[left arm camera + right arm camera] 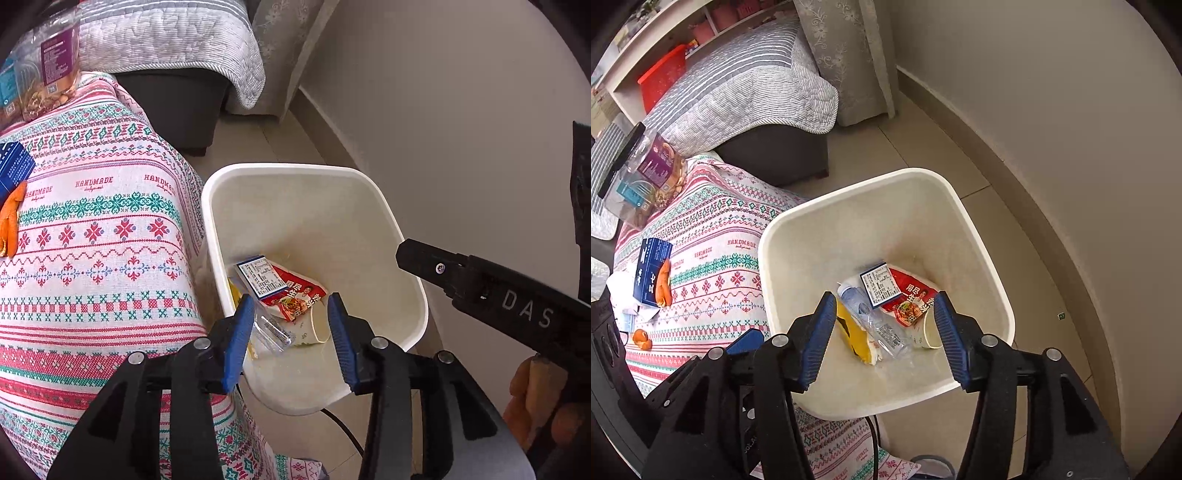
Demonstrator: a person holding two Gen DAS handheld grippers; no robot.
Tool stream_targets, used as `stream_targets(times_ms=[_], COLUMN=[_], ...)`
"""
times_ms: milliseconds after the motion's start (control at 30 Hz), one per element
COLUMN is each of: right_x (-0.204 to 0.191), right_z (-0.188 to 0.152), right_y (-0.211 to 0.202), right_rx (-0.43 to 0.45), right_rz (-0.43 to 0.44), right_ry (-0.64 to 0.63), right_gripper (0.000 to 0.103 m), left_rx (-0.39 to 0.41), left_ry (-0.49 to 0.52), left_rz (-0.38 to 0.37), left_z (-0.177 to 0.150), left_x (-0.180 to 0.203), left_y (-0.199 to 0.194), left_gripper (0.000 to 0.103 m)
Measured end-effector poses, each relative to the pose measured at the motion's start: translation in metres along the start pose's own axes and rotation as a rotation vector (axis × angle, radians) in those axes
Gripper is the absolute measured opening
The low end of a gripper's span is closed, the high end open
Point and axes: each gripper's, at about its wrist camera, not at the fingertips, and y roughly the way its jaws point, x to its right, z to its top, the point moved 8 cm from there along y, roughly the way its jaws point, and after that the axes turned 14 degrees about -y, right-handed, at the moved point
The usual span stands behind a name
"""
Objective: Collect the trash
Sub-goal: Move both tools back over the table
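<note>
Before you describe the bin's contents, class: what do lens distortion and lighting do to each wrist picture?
Left wrist view: fisheye bends the wall and the white bin rim; dark vignette corners; soft daylight, no hard glare. Right wrist view: same curving of the baseboard and bin; the trash inside stays sharp; the near left gripper and right gripper look oversized.

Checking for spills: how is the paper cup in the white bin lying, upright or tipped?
Tipped: the white paper cup lies sideways on the white plastic bin floor, its open mouth showing.
</note>
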Motion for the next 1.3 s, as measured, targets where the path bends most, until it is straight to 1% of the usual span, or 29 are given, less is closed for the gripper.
stream_targets(times_ms=[233, 333, 400, 467, 600, 700, 767, 833, 1000, 1100, 1233, 1300], right_x=[-0.018, -0.027, -0.033, -0.041, -0.066, -0.085, -0.096, -0.108, -0.138, -0.159, -0.186, -0.198], right_z=[0.008, 0.011, 0.014, 0.017, 0.025, 0.029, 0.031, 0.033, 0.036, 0.037, 0.034, 0.033], right_y=[-0.001, -0.001, -0.003, -0.005, -0.009, -0.010, -0.009, -0.008, -0.004, 0.001, 0.009, 0.012], right_rx=[0.017, 0.021, 0.030, 0.042, 0.064, 0.071, 0.071, 0.070, 0.070, 0.066, 0.054, 0.050], right_rz=[0.014, 0.020, 0.024, 0.034, 0.059, 0.069, 0.081, 0.096, 0.115, 0.133, 0.140, 0.144], right_ry=[-0.021, -0.031, -0.030, -0.033, -0.073, -0.102, -0.111, -0.125, -0.153, -0.176, -0.218, -0.235], right_gripper=[0.059, 0.063, 0.064, 0.066, 0.073, 0.074, 0.074, 0.074, 0.074, 0.074, 0.074, 0.074], left_rx=[0.006, 0.030, 0.048, 0.059, 0.085, 0.116, 0.130, 0.163, 0.200, 0.216, 0.237, 0.239], left_ry=[-0.041, -0.065, -0.089, -0.116, -0.153, -0.182, -0.216, -0.240, -0.302, -0.350, -0.415, -0.430], left_rz=[0.052, 0.085, 0.108, 0.118, 0.156, 0.179, 0.203, 0.262, 0.319, 0.373, 0.412, 0.415], left_z=[-0.001, 0.003, 0.007, 0.010, 0.014, 0.019, 0.022, 0.025, 0.029, 0.024, 0.022, 0.021], left_x=[-0.027, -0.044, -0.058, -0.071, -0.098, -0.118, -0.139, -0.160, -0.210, -0.244, -0.278, -0.288], left_y=[-0.022, -0.037, -0.048, -0.057, -0.076, -0.090, -0.099, -0.109, -0.135, -0.150, -0.165, -0.167], left_gripper=[0.042, 0.043, 0.045, 0.046, 0.046, 0.049, 0.049, 0.049, 0.049, 0.049, 0.049, 0.049])
